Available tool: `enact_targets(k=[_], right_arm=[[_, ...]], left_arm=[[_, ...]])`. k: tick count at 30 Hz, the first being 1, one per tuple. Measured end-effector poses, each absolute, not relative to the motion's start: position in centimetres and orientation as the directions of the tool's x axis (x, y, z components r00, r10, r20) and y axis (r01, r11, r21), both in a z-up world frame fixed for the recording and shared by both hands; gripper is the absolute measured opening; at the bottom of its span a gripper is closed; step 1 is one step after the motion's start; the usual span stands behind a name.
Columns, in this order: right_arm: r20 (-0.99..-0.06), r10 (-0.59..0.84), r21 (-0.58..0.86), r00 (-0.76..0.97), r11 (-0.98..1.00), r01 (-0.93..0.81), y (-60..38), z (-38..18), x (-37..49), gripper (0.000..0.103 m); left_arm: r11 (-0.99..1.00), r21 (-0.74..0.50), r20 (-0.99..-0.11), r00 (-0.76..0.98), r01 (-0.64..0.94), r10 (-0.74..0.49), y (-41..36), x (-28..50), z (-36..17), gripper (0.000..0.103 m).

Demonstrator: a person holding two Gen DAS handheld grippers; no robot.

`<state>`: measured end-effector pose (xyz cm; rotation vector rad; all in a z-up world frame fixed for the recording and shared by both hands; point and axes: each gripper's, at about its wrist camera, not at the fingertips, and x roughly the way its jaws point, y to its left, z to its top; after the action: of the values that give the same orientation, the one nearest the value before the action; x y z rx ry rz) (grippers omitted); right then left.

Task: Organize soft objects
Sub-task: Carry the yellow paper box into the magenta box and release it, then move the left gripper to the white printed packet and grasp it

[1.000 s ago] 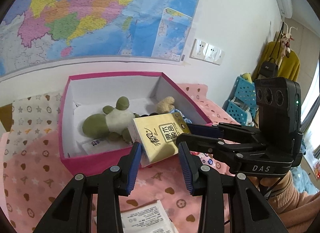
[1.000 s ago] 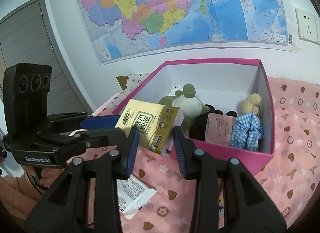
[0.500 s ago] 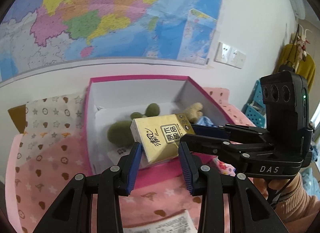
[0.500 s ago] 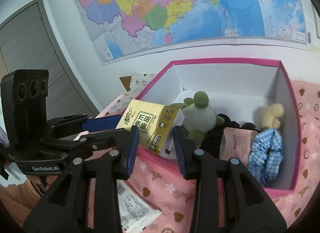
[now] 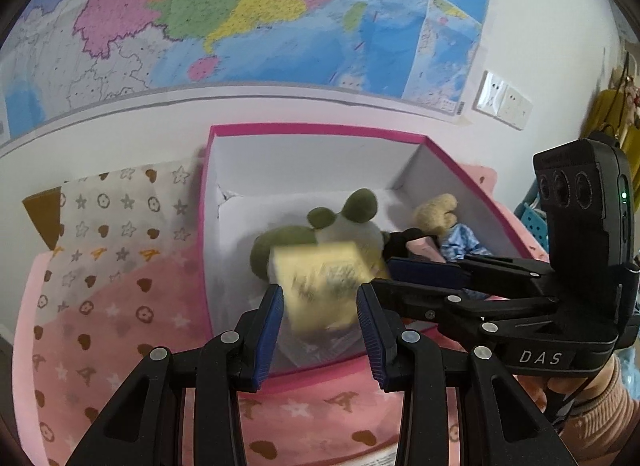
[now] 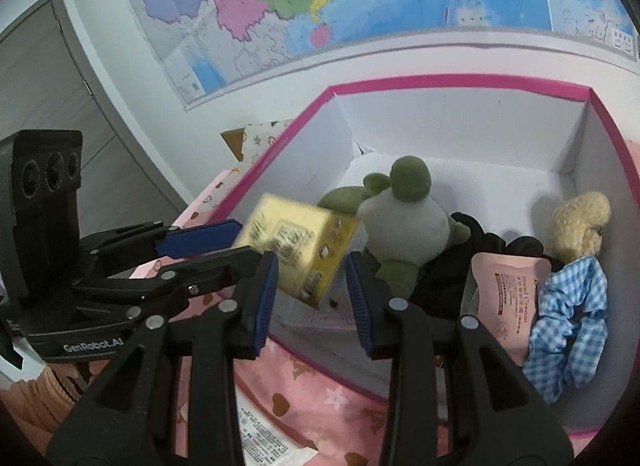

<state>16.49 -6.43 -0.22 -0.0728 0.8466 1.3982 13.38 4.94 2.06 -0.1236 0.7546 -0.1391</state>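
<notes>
Left gripper point(image 5: 319, 294) is seen with its jaws a little apart and the yellow tissue pack point(image 5: 316, 278) between them. The pack is blurred, so it cannot be told if it is really pressed. It is located over the near left part of the pink box point(image 5: 304, 129), just above the near wall, not yet laid down.

Inside the box, a green frog plush point(image 6: 400, 217), a black soft item point(image 6: 480, 246), a pink hand cream sachet point(image 6: 508, 286), a beige bear plush point(image 6: 580, 217) and a blue checked scrunchie point(image 6: 568, 326) are already placed. A white packet point(image 6: 264, 442) is left outside on the pink cloth point(image 6: 320, 398).

For the right gripper point(image 6: 311, 266) the same is noted: the pack is between the jaws, the grip cannot be told. The task is judged as mostly done.
</notes>
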Motion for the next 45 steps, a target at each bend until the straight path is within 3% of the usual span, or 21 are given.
enact_targets(k=[7, 21, 32, 45], right_arm=[[-0.550, 0.835, 0.409, -0.030, 0.238, -0.881, -7.8, 0.1, 16.4, 0.040], [-0.493, 0.868, 0.391, -0.057, 0.163, -0.906, -15.6, 1.6, 13.4, 0.042], [-0.582, 0.812, 0.451, -0.053, 0.268, -0.852, -21.3, -3.7, 13.1, 0.042], [-0.590, 0.767, 0.529, -0.253, 0.131, -0.839, -17.1, -6.7, 8.7, 0.042]], left_arm=[[0.986, -0.158, -0.657, 0.740, 0.051, -0.144, 5.2, 12.6, 2.3, 0.038], [0.977, -0.188, -0.583, 0.789, 0.100, -0.193, 4.7, 6.4, 3.8, 0.058], [0.968, -0.231, -0.674, 0.701, 0.098, -0.232, 3.3, 2.8, -1.1, 0.061], [0.959, -0.284, -0.763, 0.610, -0.020, -0.214, 5.4, 0.0, -5.2, 0.061]])
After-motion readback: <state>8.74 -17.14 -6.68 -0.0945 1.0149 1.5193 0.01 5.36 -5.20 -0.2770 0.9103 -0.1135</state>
